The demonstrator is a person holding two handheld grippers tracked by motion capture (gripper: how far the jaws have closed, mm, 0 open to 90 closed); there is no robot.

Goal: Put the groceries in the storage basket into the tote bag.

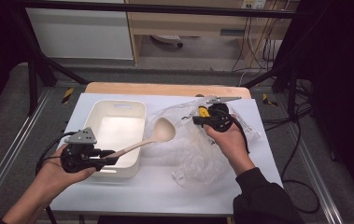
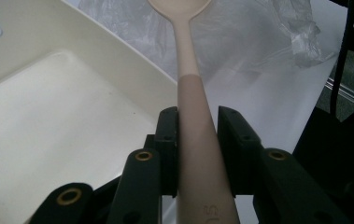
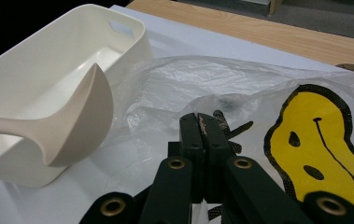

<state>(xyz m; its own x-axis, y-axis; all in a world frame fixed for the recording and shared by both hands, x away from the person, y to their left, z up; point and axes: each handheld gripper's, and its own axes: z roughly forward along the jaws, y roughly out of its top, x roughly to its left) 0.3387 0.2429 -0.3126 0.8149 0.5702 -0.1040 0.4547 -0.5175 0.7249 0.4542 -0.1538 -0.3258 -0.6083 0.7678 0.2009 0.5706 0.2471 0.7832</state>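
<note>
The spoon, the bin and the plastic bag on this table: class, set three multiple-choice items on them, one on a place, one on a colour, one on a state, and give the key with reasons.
1. Where is the bowl of the spoon?
A. between the bin and the bag
B. under the table
C. flat on the bin's floor

2. What colour is the face printed on the bag?
A. green
B. yellow
C. red

3. How does the left gripper stand?
A. wide open, nothing in it
B. lying inside the bin
C. shut on the spoon's handle

Key: 1 A, the high view shows the bowl raised between the bin and the bag. 2 B, the right gripper view shows a yellow face. 3 C, in the left gripper view the handle sits clamped between the pads.
</note>
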